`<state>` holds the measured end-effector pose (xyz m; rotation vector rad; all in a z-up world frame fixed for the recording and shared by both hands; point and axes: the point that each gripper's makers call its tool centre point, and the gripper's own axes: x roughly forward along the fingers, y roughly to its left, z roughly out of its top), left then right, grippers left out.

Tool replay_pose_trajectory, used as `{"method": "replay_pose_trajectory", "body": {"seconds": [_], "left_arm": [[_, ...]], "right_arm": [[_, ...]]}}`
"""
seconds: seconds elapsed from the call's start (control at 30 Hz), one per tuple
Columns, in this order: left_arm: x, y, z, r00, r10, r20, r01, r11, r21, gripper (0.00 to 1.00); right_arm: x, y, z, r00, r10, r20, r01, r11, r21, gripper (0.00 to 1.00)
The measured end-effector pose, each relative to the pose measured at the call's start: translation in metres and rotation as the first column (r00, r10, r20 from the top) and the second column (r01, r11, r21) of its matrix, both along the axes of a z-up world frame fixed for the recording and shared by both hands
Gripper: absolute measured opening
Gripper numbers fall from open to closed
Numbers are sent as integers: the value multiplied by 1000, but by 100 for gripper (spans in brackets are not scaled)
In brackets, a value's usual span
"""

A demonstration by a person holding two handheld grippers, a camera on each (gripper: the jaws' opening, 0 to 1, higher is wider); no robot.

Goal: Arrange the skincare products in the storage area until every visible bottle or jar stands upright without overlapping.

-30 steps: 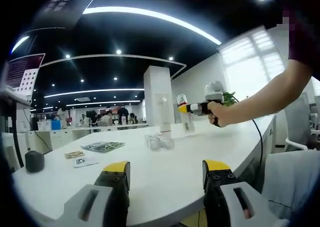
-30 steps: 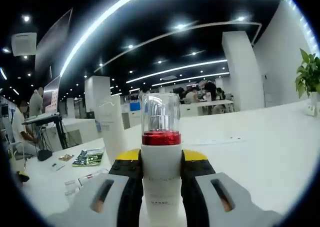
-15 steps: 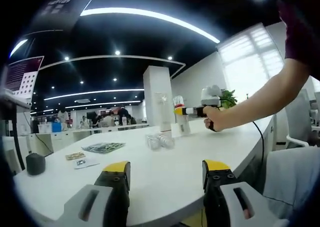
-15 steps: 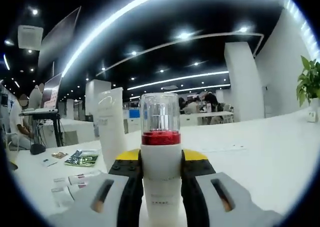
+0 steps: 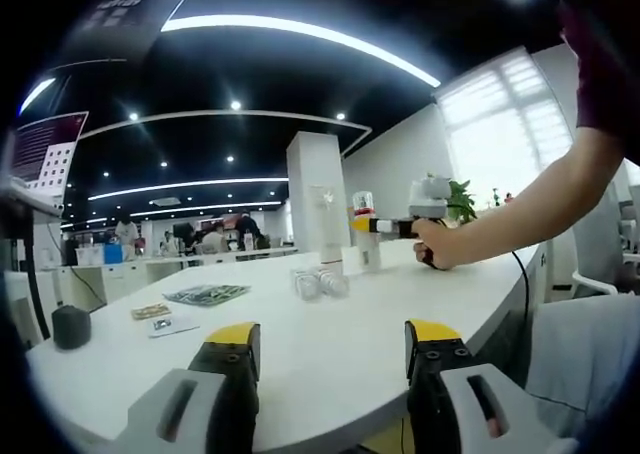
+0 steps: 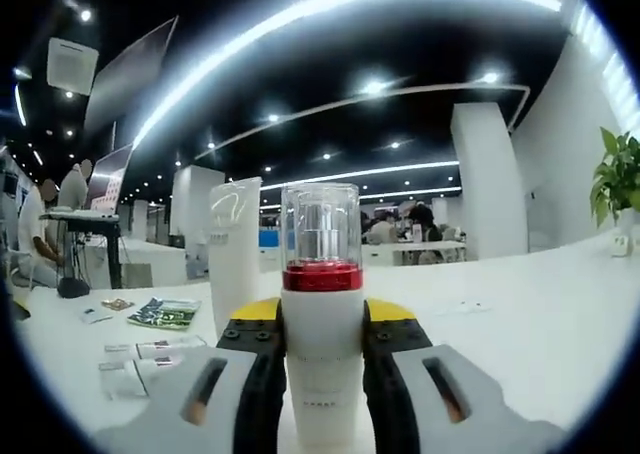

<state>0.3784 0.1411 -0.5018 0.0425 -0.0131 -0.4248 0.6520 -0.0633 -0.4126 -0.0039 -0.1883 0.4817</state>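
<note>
Right gripper [image 6: 322,374] lowered, fingers gripping pump bottle [image 6: 321,304]; left gripper [image 5: 335,374] fingers open.

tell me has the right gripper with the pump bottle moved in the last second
Yes. In the left gripper view, the right gripper and its pump bottle have dropped lower against the white pillar, toward the table.

You see a white matt plastic bottle [image 6: 322,364] with glossy clear cap, on the smooth white worktop [image 6: 540,314].
</note>
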Motion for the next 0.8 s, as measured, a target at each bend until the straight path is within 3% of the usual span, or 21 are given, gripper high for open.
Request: {"method": "replay_pose_trajectory", "body": {"seconds": [0.17,0.2,0.33,0.43,0.5,0.63,0.77,0.8], "left_arm": [[-1,1,0,1000,-2,-1,2,1000,-7,60],[-1,1,0,1000,-4,1,4,1000,-8,60],[0,1,0,1000,-5,2,5,1000,-10,60],[-1,1,1,1000,-10,3,10,1000,-17,60],[-2,2,0,1000,-10,1,10,1000,-16,60],[-2,4,1,1000,-12,0,12,1000,-29,60],[-3,3,0,1000,-16,-1,16,1000,-24,60],[-3,3,0,1000,-16,-1,16,1000,-25,60]], "right_arm": [[2,-5,0,1000,1,-4,-1,999,37,28],[-1,-5,0,999,32,-16,-30,996,80,29],[-2,-11,-4,997,67,-48,-62,992,111,34],[-3,-13,-11,993,113,-43,-114,993,-24,40],[-6,-12,-23,981,162,-106,-167,985,-43,40],[-8,-13,-35,970,189,-152,-205,974,-93,41],[-11,-1,-52,939,266,-219,-301,942,-149,40],[-9,0,-53,940,261,-217,-298,941,-159,40]]}}
